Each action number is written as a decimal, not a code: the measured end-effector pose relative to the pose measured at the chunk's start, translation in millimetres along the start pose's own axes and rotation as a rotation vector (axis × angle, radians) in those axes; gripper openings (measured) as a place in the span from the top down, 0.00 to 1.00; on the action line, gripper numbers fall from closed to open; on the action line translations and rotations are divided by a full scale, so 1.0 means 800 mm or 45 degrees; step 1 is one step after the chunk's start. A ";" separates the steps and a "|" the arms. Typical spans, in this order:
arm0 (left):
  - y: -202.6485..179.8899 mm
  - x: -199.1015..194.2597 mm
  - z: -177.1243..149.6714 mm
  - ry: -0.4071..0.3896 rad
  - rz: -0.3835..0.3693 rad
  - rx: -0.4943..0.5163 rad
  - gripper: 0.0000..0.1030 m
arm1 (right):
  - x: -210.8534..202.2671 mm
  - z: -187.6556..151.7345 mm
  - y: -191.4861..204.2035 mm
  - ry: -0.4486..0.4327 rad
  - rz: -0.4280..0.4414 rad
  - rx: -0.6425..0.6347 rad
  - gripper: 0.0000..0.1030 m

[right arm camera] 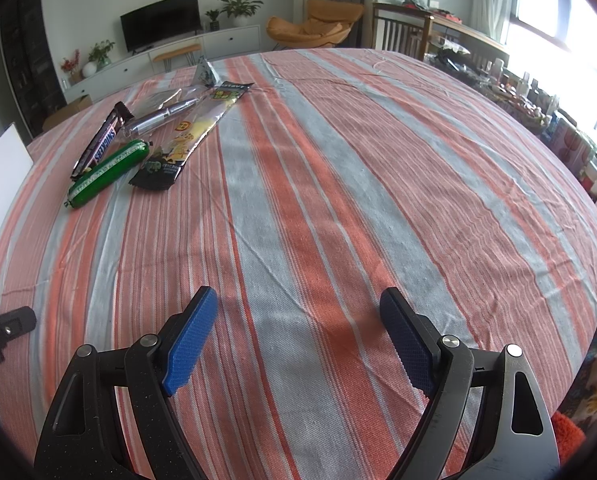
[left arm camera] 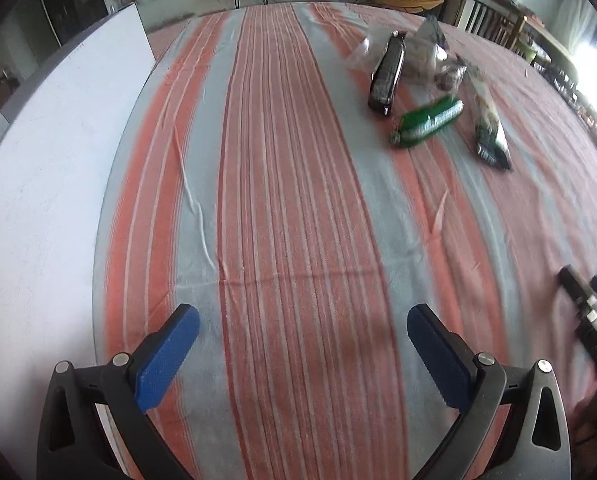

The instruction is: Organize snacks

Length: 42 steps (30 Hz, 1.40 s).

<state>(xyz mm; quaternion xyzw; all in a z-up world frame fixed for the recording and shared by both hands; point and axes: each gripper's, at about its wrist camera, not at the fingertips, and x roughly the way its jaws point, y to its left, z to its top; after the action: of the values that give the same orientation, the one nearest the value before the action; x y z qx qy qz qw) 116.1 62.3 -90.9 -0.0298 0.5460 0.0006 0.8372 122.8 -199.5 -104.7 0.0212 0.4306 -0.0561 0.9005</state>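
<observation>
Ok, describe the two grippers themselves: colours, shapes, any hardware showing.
The left gripper and the right gripper look alike: each has two flat fingers faced with blue, finely textured pads on matte black, speckled linkage arms. Round silver pins mark the joints, and the black arms have triangular cut-outs. No cables, sleeves or markings show.

Daylight glares from the window (right arm camera: 554, 20) at two o'clock, fisheye curving bends every edge, and motion blur softens the whole left-wrist view.
</observation>
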 end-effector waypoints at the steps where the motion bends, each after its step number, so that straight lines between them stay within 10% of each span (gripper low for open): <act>1: 0.001 -0.006 0.005 -0.023 -0.031 -0.008 0.01 | 0.000 0.000 0.000 0.000 0.000 0.000 0.16; 8: -0.016 -0.037 0.117 -0.180 -0.254 0.022 0.00 | 0.000 0.000 0.000 0.000 0.001 0.000 0.16; 18: -0.070 0.062 0.203 -0.045 -0.174 0.308 0.12 | 0.001 0.000 0.002 0.003 0.007 -0.004 0.15; 24: -0.061 0.097 0.210 -0.012 -0.177 0.234 0.22 | 0.001 -0.001 0.007 0.004 0.010 -0.005 0.14; 27: -0.059 0.095 0.206 -0.049 -0.148 0.241 0.56 | 0.001 -0.001 0.007 0.004 0.010 -0.005 0.14; 28: -0.056 0.094 0.205 -0.051 -0.150 0.241 0.82 | 0.001 -0.001 0.007 0.004 0.010 -0.005 0.14; 42: 0.028 0.006 0.088 -0.048 -0.280 -0.096 0.84 | 0.002 -0.001 0.007 0.004 0.012 -0.005 0.14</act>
<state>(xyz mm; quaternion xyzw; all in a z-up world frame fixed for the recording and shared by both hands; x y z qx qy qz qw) 181.7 87.7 -68.1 -0.1209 0.5233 -0.0704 0.8406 123.7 -194.0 -106.2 0.0215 0.4319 -0.0511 0.9002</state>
